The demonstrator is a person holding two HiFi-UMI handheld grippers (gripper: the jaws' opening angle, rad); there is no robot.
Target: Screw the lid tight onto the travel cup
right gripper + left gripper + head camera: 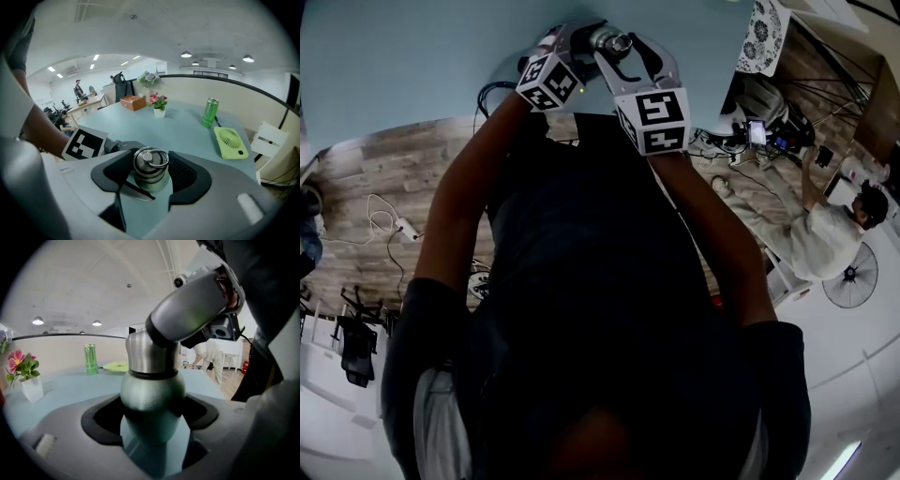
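Travel cup [152,392]: one, with one lid [150,161], gripped by two tools over the pale blue bench [187,129], at 12 o'clock in the head view. Its body is matt grey-green and bulges out below a brushed steel collar. The lid is steel too, with a wire ring lying on its top. The left tool [152,423] is closed on the green body, dark pads pressing both sides. The right tool [151,178] is closed on the lid, its ribbed pad touching at 3 o'clock and the other pad at 9 o'clock.

On the bench, seen from the lid in the right gripper view:
- one green can [209,112] at 1 o'clock
- one lime-green fan [230,143] lying flat at 2 o'clock
- one small white pot of pink flowers [159,105] at 12 o'clock
- one brown box [132,101] and one taller bunch of flowers [148,79] near 11 o'clock

The cup's base is hidden under the left tool, so I cannot tell whether it rests on the bench. In the left gripper view the right tool covers the lid's top. Print on the can is too small to read
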